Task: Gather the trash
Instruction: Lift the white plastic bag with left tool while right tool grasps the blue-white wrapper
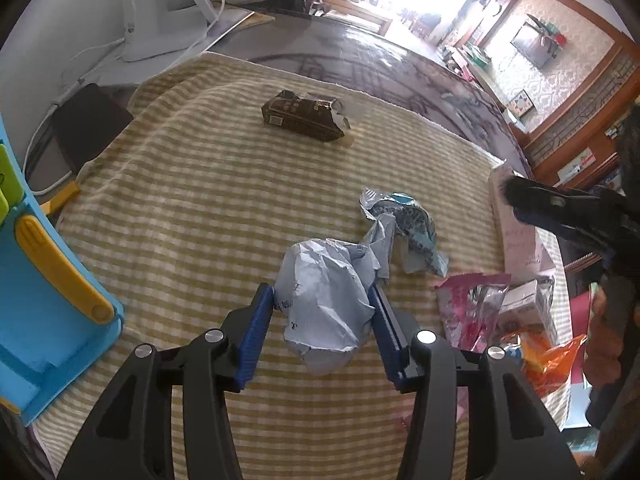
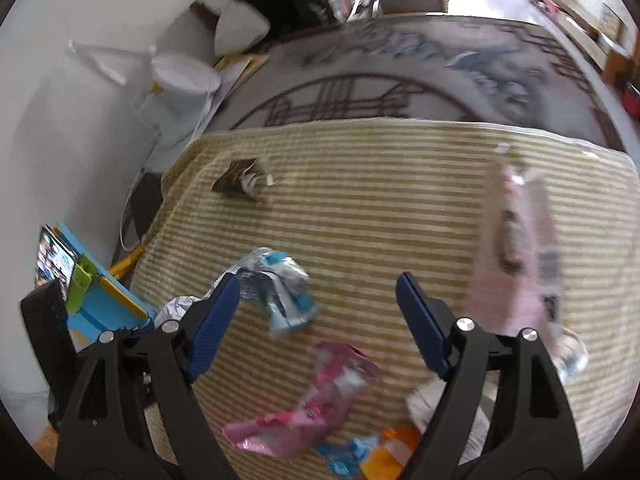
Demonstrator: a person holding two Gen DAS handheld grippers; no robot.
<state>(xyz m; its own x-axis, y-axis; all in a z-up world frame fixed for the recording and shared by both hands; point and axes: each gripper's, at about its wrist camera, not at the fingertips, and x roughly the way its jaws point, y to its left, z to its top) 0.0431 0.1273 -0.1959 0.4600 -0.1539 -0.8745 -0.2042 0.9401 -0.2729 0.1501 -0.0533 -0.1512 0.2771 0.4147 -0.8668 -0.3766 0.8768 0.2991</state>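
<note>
Nearest the left camera, a crumpled ball of pale blue-white paper (image 1: 326,304) sits between the blue pads of the left gripper (image 1: 323,322), which pinches it on both flanks; the paper bulges forward past the fingertips toward the middle of the bench. Its surface is covered by a yellow-and-white striped cloth (image 1: 208,208). Just beyond the paper lies a crumpled silver-and-teal foil wrapper (image 1: 404,228), touching or nearly touching it, long axis slanting away to the right. Seen from the right camera, that wrapper (image 2: 276,292) lies just ahead and left of centre, close to the left finger of the right gripper (image 2: 318,292), whose jaws stand spread with nothing between them. I judge the right hand nearer to it, and to the pink foil packet (image 2: 320,400) lying below the jaws, its length running diagonally. A small dark brown carton (image 1: 304,116) lies well apart at the far side, with open cloth all round it. On the right, a tall pale pink box (image 2: 520,252) stands close by the right finger, narrowing the room there; a blue-and-yellow plastic toy (image 1: 52,300) borders the left edge.
</note>
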